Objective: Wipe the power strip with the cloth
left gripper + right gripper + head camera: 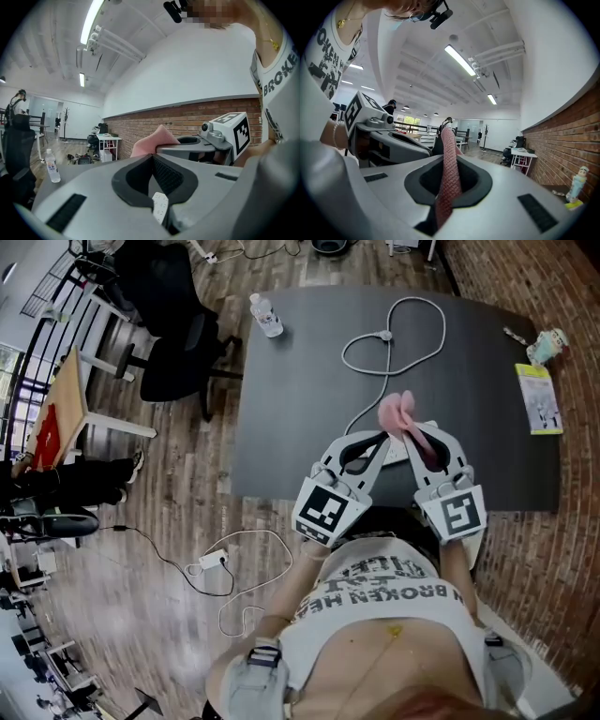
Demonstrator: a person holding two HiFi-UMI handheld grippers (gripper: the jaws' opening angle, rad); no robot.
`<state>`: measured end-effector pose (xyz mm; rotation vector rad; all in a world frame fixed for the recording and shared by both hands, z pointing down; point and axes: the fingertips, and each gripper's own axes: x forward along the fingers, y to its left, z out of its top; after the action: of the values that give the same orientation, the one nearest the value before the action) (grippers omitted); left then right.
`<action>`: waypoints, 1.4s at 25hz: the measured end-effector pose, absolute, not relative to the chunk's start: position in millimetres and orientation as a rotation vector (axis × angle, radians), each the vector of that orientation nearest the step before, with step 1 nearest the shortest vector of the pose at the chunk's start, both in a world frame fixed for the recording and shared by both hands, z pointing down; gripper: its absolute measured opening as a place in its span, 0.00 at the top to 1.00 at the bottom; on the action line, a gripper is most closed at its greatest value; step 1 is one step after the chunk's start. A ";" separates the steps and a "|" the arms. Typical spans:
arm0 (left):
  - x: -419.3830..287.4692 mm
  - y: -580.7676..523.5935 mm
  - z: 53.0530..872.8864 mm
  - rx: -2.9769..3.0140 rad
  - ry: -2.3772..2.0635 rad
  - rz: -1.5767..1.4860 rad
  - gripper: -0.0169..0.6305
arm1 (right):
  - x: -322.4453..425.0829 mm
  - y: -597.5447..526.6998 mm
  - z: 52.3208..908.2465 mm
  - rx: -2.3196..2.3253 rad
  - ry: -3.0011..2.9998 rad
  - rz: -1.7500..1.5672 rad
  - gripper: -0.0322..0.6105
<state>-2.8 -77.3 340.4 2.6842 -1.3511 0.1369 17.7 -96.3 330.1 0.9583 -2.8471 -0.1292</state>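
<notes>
2 grippers over 1 dark table (300, 381): R gripper (447, 159) clamped on 1 pink cloth (398, 411), L gripper (152, 157) closed w/ nothing gripped, 1 white power strip (396, 454) lying betw. them nr the front edge, its 1 cable (412, 343) looping away, 1 bottle (266, 315) at far-left corner.

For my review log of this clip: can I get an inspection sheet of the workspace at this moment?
Surface: dark table, rounded corners.
Job's things: pink cloth held in the right gripper; strip mostly hidden under the grippers.
Clutter: bottle, booklet and figurine near the table's edges.
Grippers: left gripper shut, nothing clearly held; right gripper shut on the cloth.
Cables: white cable looped on the table; floor cable beside it.
Surroundings: wooden floor, chair, brick wall.
</notes>
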 end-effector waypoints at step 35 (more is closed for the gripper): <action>-36.5 -83.8 426.1 2.648 -1.229 0.350 0.96 | 6.5 -116.5 380.5 1.022 -2.747 -0.036 0.92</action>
<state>-36.5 -83.8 426.1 2.6484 -1.2290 0.3501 6.5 -116.5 380.5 1.0218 -2.7475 -0.0355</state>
